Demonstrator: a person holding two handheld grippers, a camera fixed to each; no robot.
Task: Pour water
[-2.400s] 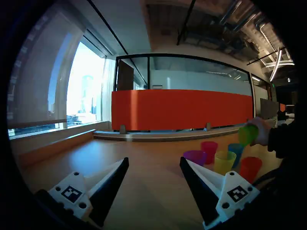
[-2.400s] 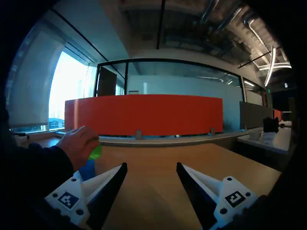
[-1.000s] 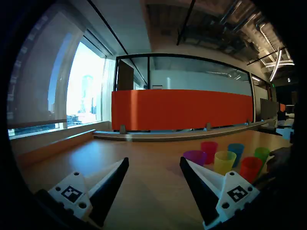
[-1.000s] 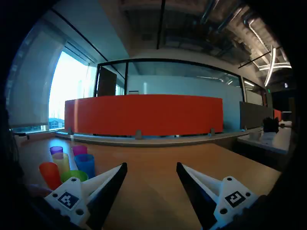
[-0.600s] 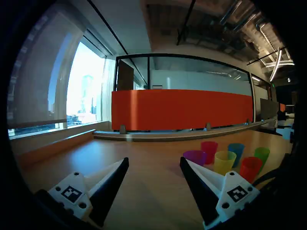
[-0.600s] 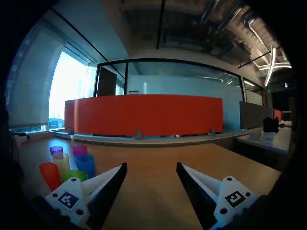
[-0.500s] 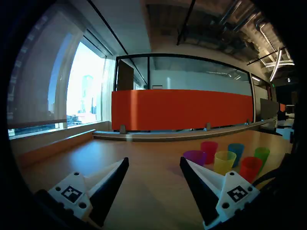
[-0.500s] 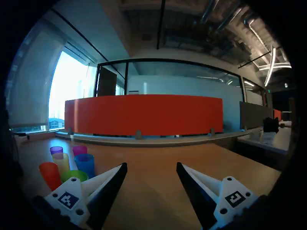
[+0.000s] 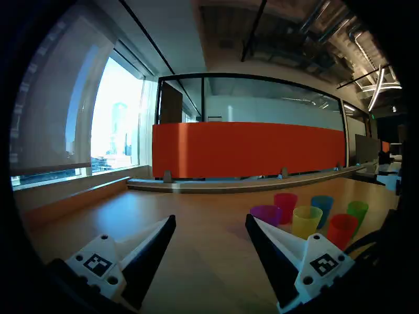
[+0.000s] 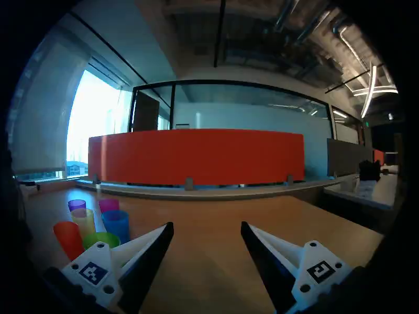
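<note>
Several plastic cups stand together on the wooden table (image 9: 199,209). In the left gripper view they sit to the right: purple cup (image 9: 266,213), magenta cup (image 9: 285,202), yellow cup (image 9: 307,220), blue cup (image 9: 321,205), green cup (image 9: 357,211), orange cup (image 9: 341,229). My left gripper (image 9: 209,230) is open, low over the table, with the cups just beyond its right finger. In the right gripper view the cups cluster at the left: orange cup (image 10: 68,237), yellow cup (image 10: 84,221), blue cup (image 10: 117,223), green cup (image 10: 100,239). My right gripper (image 10: 206,233) is open and holds nothing.
An orange partition (image 9: 246,149) runs along the table's far edge. Large bright windows (image 9: 112,131) lie to the left. Another desk (image 10: 361,191) with dark items stands at the far right in the right gripper view.
A hand that held the green cup has set it down among the others and withdrawn. Both grippers have stayed still and open.
</note>
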